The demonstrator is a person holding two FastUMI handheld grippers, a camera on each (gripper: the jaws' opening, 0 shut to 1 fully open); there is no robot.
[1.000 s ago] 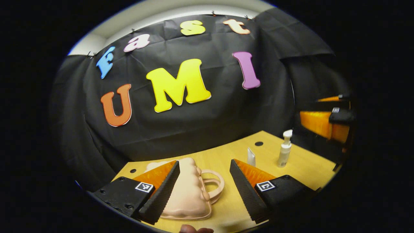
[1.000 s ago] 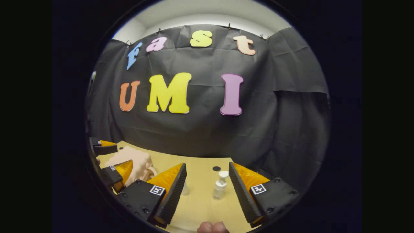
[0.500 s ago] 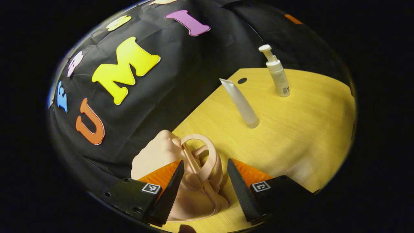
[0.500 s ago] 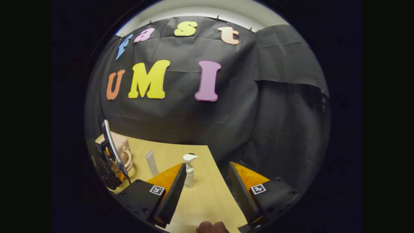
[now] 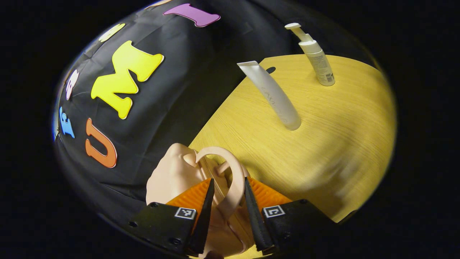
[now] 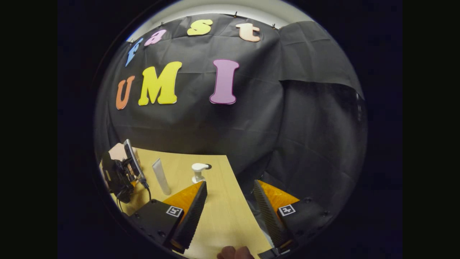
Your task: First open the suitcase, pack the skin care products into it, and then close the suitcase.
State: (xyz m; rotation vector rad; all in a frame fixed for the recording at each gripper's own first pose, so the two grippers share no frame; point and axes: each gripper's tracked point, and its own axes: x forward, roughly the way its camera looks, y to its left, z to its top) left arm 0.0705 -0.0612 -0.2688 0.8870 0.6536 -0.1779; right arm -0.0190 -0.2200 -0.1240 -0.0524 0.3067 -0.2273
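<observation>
In the left gripper view, my left gripper [image 5: 227, 212] sits at the bottom centre of the frame, its fingers narrowed around the looped handle [image 5: 230, 180] of the small peach-pink plastic suitcase [image 5: 176, 178]. I cannot tell whether both pads actually press on the loop. The suitcase lies closed at the lower left edge of the yellow wooden table [image 5: 323, 144]. A white squeeze tube [image 5: 273, 95] stands in the upper middle, and a white pump bottle [image 5: 316, 57] stands beyond it at the upper right.

In the right gripper view, my right gripper [image 6: 230, 212] hangs at the bottom with its fingers wide and nothing between them, over the table's right edge. The tube [image 6: 160, 176] and pump bottle [image 6: 198, 172] sit at lower left; the left gripper [image 6: 120, 176] is at the far left margin.

I judge this to be the opening step. Next I need a firm hold on the handle, then a lift of the lid, perhaps with the right gripper steadying the shell.
</observation>
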